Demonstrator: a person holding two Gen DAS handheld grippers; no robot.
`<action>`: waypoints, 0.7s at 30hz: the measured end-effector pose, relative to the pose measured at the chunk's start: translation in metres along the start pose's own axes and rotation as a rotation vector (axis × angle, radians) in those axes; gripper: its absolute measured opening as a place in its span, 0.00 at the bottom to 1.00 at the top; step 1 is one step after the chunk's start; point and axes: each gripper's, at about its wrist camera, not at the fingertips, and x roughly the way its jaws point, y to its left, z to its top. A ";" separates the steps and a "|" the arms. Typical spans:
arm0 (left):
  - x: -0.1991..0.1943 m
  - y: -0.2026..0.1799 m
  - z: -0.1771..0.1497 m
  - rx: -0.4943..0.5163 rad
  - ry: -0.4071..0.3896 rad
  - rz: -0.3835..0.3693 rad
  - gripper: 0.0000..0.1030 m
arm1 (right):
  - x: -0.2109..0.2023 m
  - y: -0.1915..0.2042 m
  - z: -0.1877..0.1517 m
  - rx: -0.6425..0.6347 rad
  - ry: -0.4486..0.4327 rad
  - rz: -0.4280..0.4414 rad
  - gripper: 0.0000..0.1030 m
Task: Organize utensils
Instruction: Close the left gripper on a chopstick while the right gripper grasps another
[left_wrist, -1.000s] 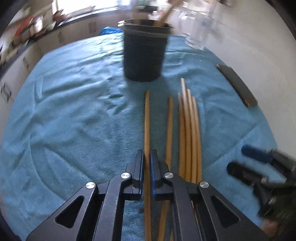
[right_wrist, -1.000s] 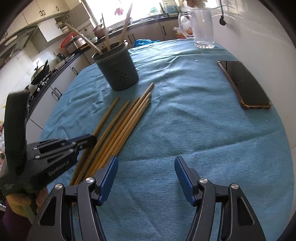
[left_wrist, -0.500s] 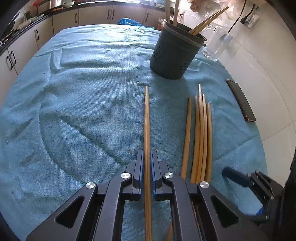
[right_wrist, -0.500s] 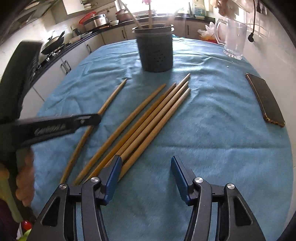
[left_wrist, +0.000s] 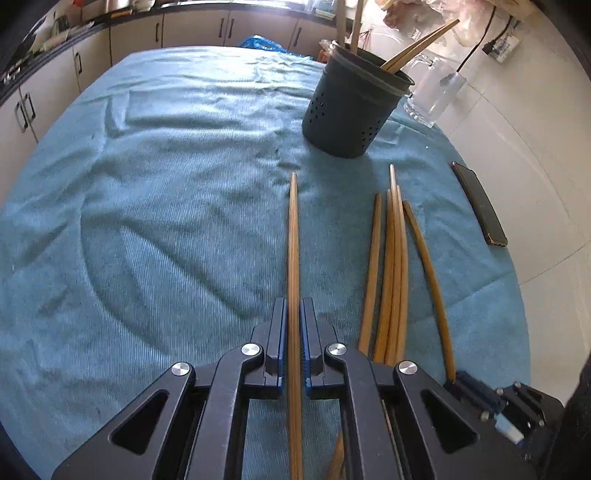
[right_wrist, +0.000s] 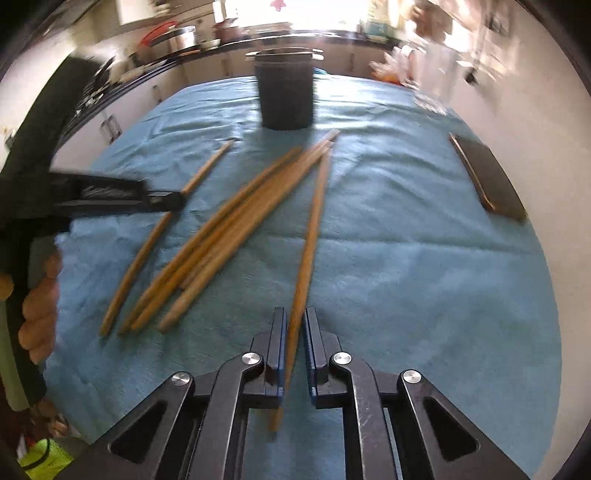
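My left gripper (left_wrist: 293, 308) is shut on a long wooden chopstick (left_wrist: 293, 236) that points toward the dark perforated utensil holder (left_wrist: 351, 110), which has several sticks in it. Several loose chopsticks (left_wrist: 391, 266) lie in a bundle to the right on the blue towel (left_wrist: 147, 221). In the right wrist view, my right gripper (right_wrist: 294, 314) has its jaws closing, and the pads pinch one chopstick (right_wrist: 314, 221) pulled away from the bundle (right_wrist: 229, 229). The left gripper (right_wrist: 173, 199) shows at the left with its stick (right_wrist: 207, 166). The holder (right_wrist: 286, 96) stands beyond, blurred.
A dark phone (left_wrist: 480, 203) lies at the towel's right edge, also seen as the phone (right_wrist: 487, 177) in the right wrist view. A glass mug (left_wrist: 436, 92) stands right of the holder. A white wall runs along the right; cabinets and a counter lie behind. A hand (right_wrist: 40, 295) grips the left tool.
My right gripper has slid left to the bundle and closed on its rightmost chopstick, swinging it apart from the others. The left gripper kept its stick and shifted a little.
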 end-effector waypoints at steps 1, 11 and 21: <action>-0.001 0.001 -0.002 -0.003 0.010 -0.002 0.06 | -0.002 -0.006 -0.003 0.019 0.004 0.001 0.08; -0.006 -0.003 -0.005 0.044 0.071 0.074 0.06 | -0.012 -0.042 -0.007 0.070 0.014 0.024 0.26; 0.017 -0.006 0.032 0.065 0.115 0.123 0.09 | 0.029 -0.040 0.052 0.028 0.044 0.026 0.26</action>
